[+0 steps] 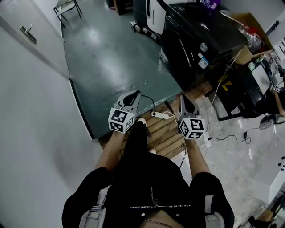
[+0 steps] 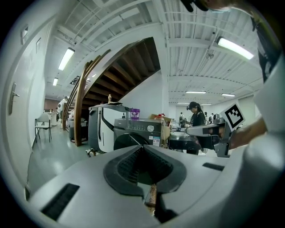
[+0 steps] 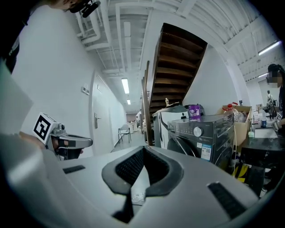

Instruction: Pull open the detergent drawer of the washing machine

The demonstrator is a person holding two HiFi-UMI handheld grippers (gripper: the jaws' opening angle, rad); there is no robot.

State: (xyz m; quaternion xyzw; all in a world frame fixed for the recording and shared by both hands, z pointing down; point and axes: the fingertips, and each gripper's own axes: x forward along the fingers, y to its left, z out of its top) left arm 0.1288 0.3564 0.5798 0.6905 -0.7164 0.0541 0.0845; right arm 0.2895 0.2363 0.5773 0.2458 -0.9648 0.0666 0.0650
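The dark front-loading washing machine (image 1: 196,40) stands ahead and to the right, some way from both grippers. In the right gripper view the washing machine (image 3: 202,136) shows a round knob (image 3: 197,131), with the panel strip holding the detergent drawer (image 3: 180,127) left of it, lying flush. In the left gripper view the washing machine (image 2: 138,131) sits behind the jaw tips. My left gripper (image 1: 133,95) and right gripper (image 1: 185,100) are held side by side at waist height, both shut and holding nothing. Each shows in the other's view: right gripper (image 2: 209,131), left gripper (image 3: 67,142).
A white appliance (image 1: 153,13) stands left of the washer. A power strip with cables (image 1: 160,115) lies on wooden boards at my feet. A door (image 1: 27,32) is on the left wall, with a chair (image 1: 67,6) beyond. A black table (image 1: 249,89) and cardboard box (image 1: 249,22) stand right.
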